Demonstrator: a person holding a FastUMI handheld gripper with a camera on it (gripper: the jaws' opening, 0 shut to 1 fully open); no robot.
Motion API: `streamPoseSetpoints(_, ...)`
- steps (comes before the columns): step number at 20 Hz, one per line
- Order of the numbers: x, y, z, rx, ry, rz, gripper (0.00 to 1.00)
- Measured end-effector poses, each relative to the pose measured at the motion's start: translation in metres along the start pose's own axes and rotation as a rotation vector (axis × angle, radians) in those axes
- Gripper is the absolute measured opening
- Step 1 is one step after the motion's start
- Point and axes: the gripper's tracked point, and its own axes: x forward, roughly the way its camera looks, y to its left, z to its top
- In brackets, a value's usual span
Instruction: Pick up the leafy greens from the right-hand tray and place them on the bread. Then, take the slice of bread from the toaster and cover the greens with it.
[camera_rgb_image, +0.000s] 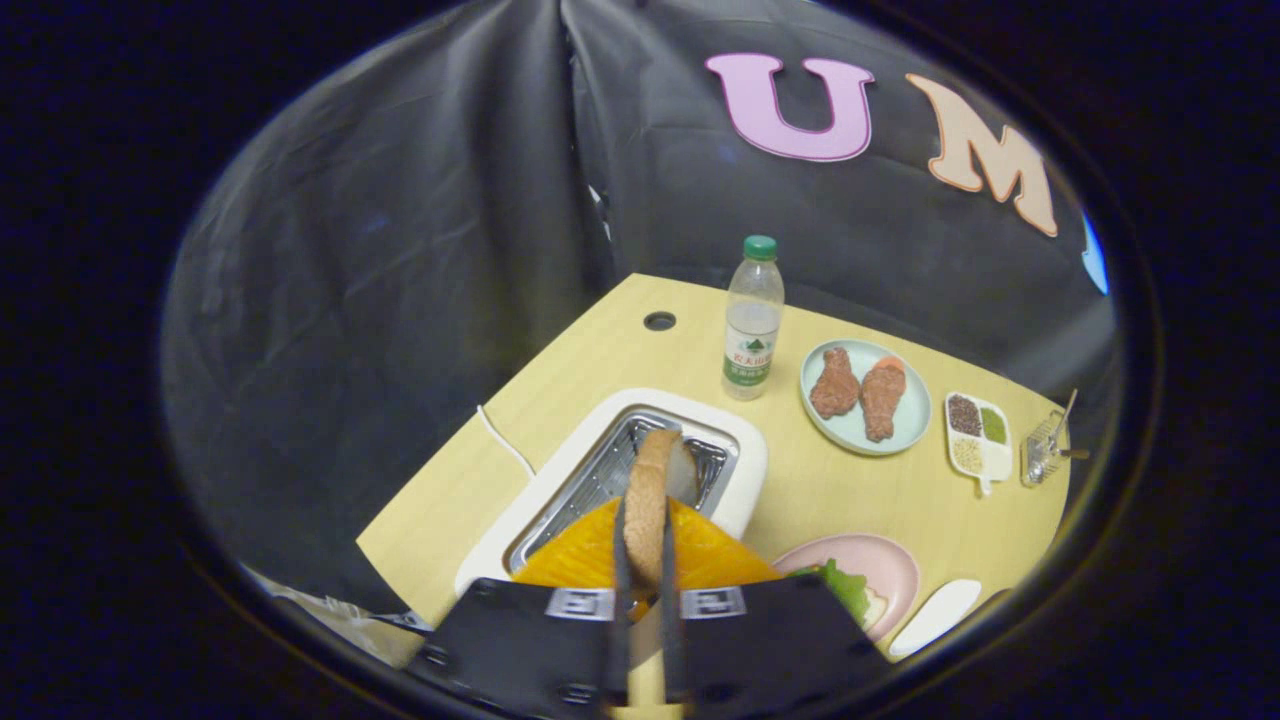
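The claw (645, 560) is clenched on the slice of bread (650, 500), its two dark fingers (620, 570) pressing the slice edge-on from either side so that the brown crust faces up and the pale crumb shows just past the tips. The slice hangs above the white toaster (745, 470), whose metal slot lies open beneath and beyond it; whether the bread touches the slot cannot be told. The toaster sits near the counter's (600, 360) left edge, with a thin white cord (505, 440) trailing from it toward that edge. Just beside the claw, toward the near right of the counter, stands a pink plate (890, 565) holding the leafy greens (845, 585), which lie on a pale piece of bread (872, 607) peeking out under them. A white tray (940, 615) lies next to that plate at the near right corner. Farther back, a clear water bottle (752, 320) with a green cap stands upright near the far edge, beside a small round hole (659, 321) in the counter. To its right lies a pale green plate (905, 425) with two brown drumsticks (858, 390), then a small divided dish (978, 435) of grains, and a small wire rack (1045, 450) at the right edge.
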Motion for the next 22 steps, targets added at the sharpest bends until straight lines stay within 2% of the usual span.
streamPoseSetpoints(2, -0.007, 0.002, 0.008, 0.036, -0.029, 0.026, 0.08)
streamPoseSetpoints(9, -0.054, -0.014, 0.046, 0.088, -0.184, 0.085, 0.08)
streamPoseSetpoints(13, -0.078, -0.032, 0.057, 0.07, -0.246, 0.07, 0.08)
streamPoseSetpoints(16, -0.088, -0.051, 0.053, 0.084, -0.261, 0.051, 0.08)
streamPoseSetpoints(22, -0.089, -0.093, 0.013, 0.152, -0.217, 0.021, 0.08)
